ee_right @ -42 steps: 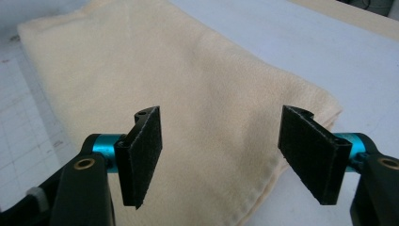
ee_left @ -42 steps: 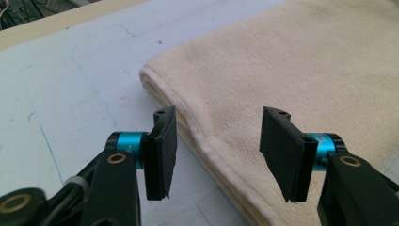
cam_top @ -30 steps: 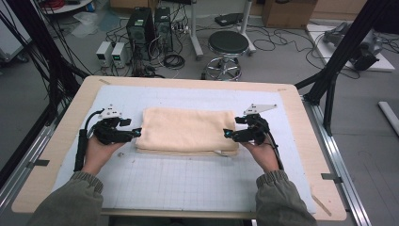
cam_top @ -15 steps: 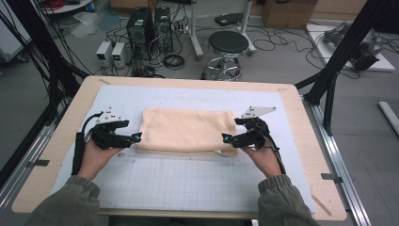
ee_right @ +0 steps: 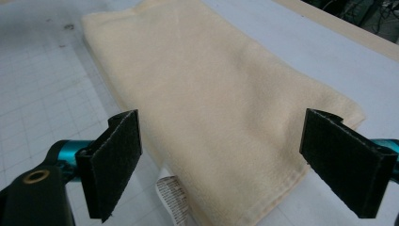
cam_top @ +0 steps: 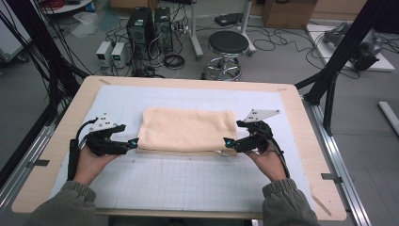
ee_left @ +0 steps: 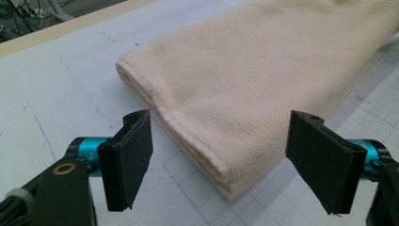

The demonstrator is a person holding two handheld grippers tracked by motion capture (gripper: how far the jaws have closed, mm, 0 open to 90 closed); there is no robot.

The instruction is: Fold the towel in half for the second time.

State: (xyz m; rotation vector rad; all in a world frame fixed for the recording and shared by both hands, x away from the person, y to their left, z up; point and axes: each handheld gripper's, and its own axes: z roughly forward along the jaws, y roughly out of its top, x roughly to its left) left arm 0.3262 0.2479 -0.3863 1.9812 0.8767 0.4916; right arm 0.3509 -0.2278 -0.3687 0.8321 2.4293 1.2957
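A folded cream towel point(cam_top: 188, 129) lies flat on the gridded white mat point(cam_top: 188, 183) in the middle of the table. My left gripper point(cam_top: 133, 144) sits at the towel's near left corner, its jaws wide open. In the left gripper view the towel's corner point(ee_left: 226, 174) lies between the two black pads point(ee_left: 129, 157), untouched. My right gripper point(cam_top: 227, 142) sits at the near right corner, also open. In the right gripper view the towel point(ee_right: 221, 117) stretches away between the pads point(ee_right: 115, 160), and a white care label point(ee_right: 171, 195) pokes out from under its edge.
The mat lies on a wooden tabletop point(cam_top: 301, 122) with bare margins at left and right. Beyond the far edge stand a black stool point(cam_top: 228, 44), computer towers point(cam_top: 148, 28) and floor cables. Black frame posts point(cam_top: 343, 47) rise at the right.
Both grippers have drawn back toward me and outward from the towel's sides to its near corners. The towel lies where it was.
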